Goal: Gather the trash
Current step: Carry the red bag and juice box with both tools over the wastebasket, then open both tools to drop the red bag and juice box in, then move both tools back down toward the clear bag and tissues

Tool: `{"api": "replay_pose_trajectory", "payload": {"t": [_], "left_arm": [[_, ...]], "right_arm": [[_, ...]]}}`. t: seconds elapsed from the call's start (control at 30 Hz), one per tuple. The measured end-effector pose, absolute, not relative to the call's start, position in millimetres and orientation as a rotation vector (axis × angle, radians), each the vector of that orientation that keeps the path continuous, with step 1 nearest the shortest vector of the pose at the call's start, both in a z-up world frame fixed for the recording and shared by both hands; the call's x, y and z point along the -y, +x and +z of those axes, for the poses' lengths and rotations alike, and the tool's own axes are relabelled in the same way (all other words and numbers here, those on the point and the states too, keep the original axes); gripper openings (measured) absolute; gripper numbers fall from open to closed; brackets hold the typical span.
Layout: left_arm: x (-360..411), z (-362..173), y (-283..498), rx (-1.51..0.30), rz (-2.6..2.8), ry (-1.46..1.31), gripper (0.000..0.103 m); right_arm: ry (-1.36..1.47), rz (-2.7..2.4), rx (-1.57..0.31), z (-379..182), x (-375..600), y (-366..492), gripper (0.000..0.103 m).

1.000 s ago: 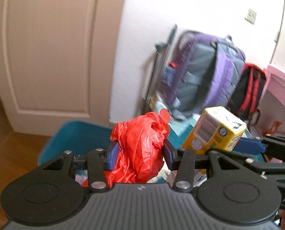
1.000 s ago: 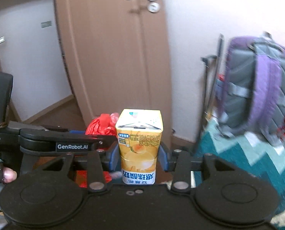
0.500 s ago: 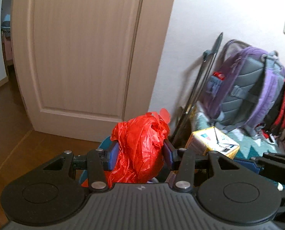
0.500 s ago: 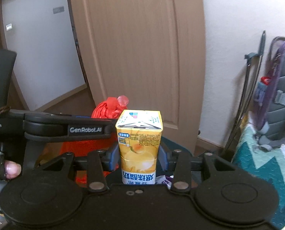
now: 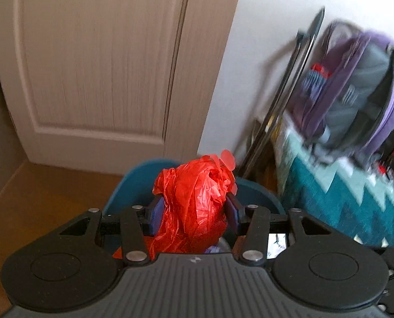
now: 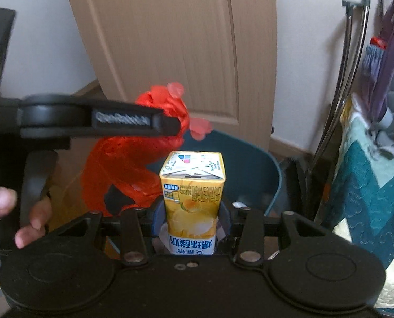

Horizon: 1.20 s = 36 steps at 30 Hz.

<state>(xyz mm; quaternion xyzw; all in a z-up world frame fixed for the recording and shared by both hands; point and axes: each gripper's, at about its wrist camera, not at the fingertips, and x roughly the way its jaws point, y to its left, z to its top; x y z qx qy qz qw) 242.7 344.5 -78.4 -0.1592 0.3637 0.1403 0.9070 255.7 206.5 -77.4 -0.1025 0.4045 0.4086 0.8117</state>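
Above the blue bin (image 6: pixel 272 175), near its rim, by the door (image 5: pixel 104 61):

Item 1 — red plastic bag (image 5: pixel 194 206). Crumpled, clamped between the pads of the left gripper (image 5: pixel 193 216); loose folds hang below the jaws. Held over the bin's mouth, apparently for dropping in. No clear long axis; the bulk hangs roughly up-and-down, a knotted tuft uppermost.

Item 2 — yellow drink carton (image 6: pixel 193 201). Clamped low on its side walls by the right gripper (image 6: pixel 191 225). Long axis runs along the fingers, folded top pointing away from the camera toward the bin's far wall; print reads upside down in the right wrist view. The grip at the base leaves most of the carton free, likely so it falls clear on release.

Item 3 — bin. Open; some litter shows inside, too blurred to name.

Surroundings — purple backpack (image 5: pixel 356 92) on a teal patterned cover (image 5: pixel 342 198), metal poles (image 5: pixel 284 100) leaning on the wall. A person's fingers (image 6: pixel 30 220) work the left gripper's handle
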Motion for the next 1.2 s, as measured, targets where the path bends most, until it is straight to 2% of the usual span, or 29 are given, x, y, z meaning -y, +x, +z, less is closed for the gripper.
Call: {"api": "replay_pose_trajectory", "payload": {"t": [0.27,0.5,0.6,0.83,1.07,1.2], "left_arm": [[-347,-131,251,-0.880,0.306,-0.360,0.047],[-346,-150,251,-0.926,0.303,-0.396,0.049],[-345,-152,248,-0.934,0.300,-0.391,0.053],[-339,-139,240,-0.924,0.312,-0.391,0.068],[-320,-105,223,-0.878,0.299,-0.359,0.069],[-302,-81,210,-0.833,0.276,-0.329,0.076]], "right_arm": [[-0.307,0.851,-0.921,-107,-218,253,0.041],[-0.348,0.844,-0.966,-119,-220,252,0.044],[-0.359,0.857,-0.945,-115,-218,243,0.047],[-0.326,0.861,-0.917,-102,-203,240,0.055],[-0.271,0.834,-0.899,-80,-171,234,0.057],[-0.224,0.826,-0.876,-67,-142,231,0.057]]}}
